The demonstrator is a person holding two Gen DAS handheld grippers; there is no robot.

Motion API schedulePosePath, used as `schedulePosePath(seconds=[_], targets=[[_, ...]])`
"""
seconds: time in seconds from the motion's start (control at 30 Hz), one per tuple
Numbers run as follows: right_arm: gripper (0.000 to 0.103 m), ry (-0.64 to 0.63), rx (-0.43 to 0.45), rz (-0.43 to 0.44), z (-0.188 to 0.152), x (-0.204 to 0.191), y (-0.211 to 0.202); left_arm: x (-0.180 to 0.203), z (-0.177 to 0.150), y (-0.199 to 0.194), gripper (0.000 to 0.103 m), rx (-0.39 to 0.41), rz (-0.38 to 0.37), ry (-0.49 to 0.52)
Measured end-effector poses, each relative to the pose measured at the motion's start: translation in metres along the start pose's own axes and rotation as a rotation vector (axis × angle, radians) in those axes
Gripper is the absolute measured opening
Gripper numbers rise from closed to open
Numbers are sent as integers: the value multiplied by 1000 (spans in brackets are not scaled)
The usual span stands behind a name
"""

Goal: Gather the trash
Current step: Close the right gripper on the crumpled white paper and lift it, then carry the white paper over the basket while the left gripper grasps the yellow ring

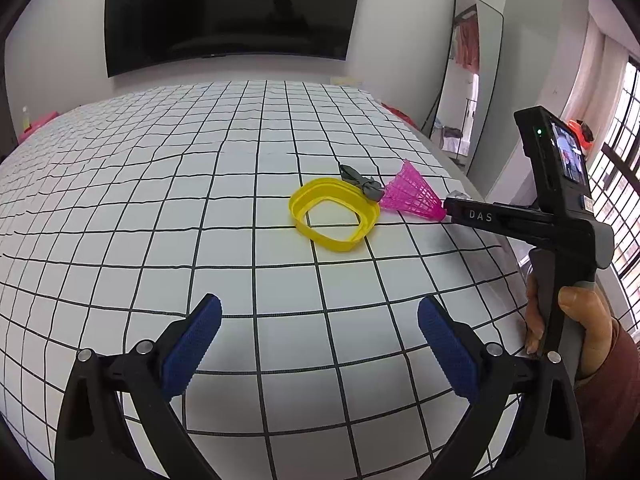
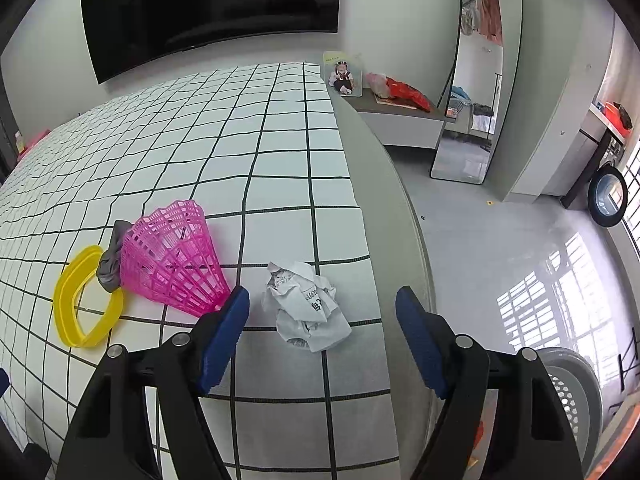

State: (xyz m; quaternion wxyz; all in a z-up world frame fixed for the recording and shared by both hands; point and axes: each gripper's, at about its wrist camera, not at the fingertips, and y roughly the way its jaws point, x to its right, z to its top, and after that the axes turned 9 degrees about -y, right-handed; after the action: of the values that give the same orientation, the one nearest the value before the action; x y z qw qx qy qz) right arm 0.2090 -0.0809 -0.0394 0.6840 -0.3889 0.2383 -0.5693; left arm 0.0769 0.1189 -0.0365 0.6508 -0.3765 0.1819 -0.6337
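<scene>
The crumpled ball of white printed paper [image 2: 306,306] lies on the bed, near its right edge, and it sits squarely ahead of the right hand-held gripper [image 2: 322,314], between the lines of the two blue pads with air on both sides. The jaws are spread wide and nothing is gripped; that width looks chosen so the springy wad can be straddled before closing. Just left of the paper lies a pink plastic mesh shuttlecock [image 2: 174,258], its tip close to the left pad, so a careless closing could catch it too. Beyond that are a small grey scrap of cloth [image 2: 110,264] and a flat yellow plastic ring [image 2: 86,300], all resting on the white bedsheet with a black grid [image 2: 280,140]. Down on the floor at the right is a grey perforated basket [image 2: 576,392], probably where the trash goes. The left hand-held gripper [image 1: 320,344] hangs over bare sheet, jaws apart and empty, likely waiting its turn.
</scene>
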Motion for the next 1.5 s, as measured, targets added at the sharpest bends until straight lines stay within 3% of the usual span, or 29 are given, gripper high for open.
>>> schedulePosePath(seconds=[0.1,0.17,0.3,0.6,1.0,1.23,1.5], targets=[[62,-27,-7,0,0,-6,2,0,0,-1,96,0,-3,-1],[47,-53,-19,-1,-1,-12,4,0,-1,-1,96,2,1,0],[32,-85,-5,-4,-1,-20,2,0,0,-2,97,1,-1,0],[31,-41,57,47,-17,-12,-28,-2,0,4,96,-22,-12,-17],[31,82,116,104,-94,22,-96,8,-8,8,97,-69,19,6],[31,183,123,131,-128,60,-97,23,-5,4,97,-61,75,71],[31,255,141,175,-144,90,-97,38,28,29,97,-38,143,97]])
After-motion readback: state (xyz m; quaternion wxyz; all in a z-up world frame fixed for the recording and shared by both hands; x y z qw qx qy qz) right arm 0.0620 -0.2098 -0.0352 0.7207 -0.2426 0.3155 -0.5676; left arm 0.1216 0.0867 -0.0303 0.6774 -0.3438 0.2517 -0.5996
